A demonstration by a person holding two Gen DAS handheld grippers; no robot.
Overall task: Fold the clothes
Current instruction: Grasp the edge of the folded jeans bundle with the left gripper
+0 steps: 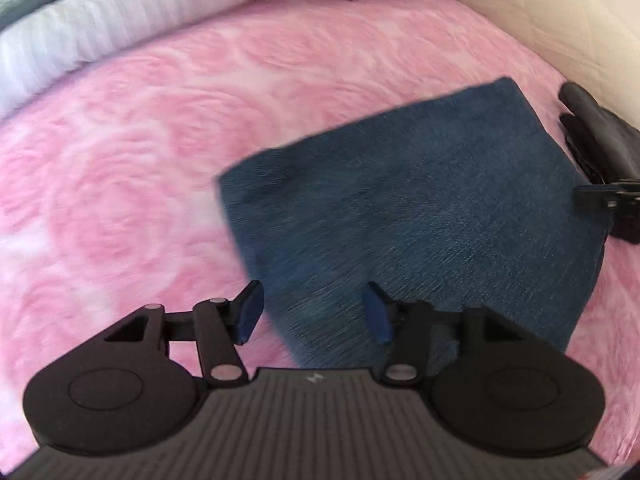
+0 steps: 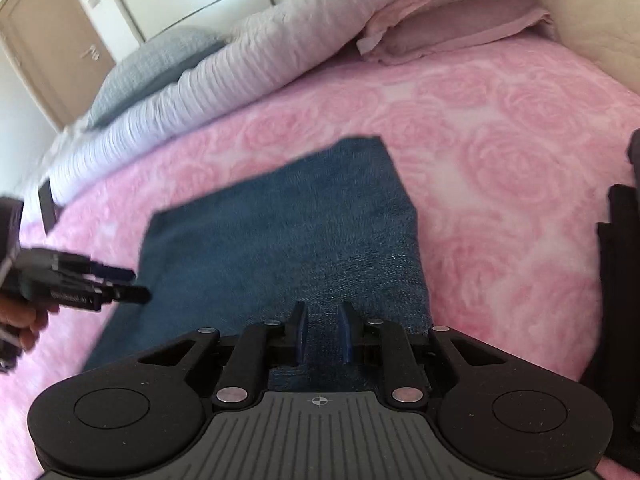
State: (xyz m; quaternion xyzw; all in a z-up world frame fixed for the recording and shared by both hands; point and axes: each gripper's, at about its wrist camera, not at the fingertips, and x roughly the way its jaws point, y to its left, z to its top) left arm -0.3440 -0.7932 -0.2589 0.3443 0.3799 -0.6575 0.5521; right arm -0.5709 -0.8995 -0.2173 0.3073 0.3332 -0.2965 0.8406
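A folded blue denim garment lies flat on the pink rose-patterned bedspread. My left gripper hovers over the garment's near left corner; its jaws stand wide with nothing between them. In the right wrist view the left gripper sits at the garment's left edge, held by a person's hand. My right gripper hangs above the garment's near edge. Its blue pads leave a narrow gap, and only the cloth below shows through it. In the left wrist view the right gripper shows at the far right.
A white striped duvet and a grey pillow are bunched along the far side of the bed. Pink pillows lie by the cream headboard. Dark clothes are piled at the right.
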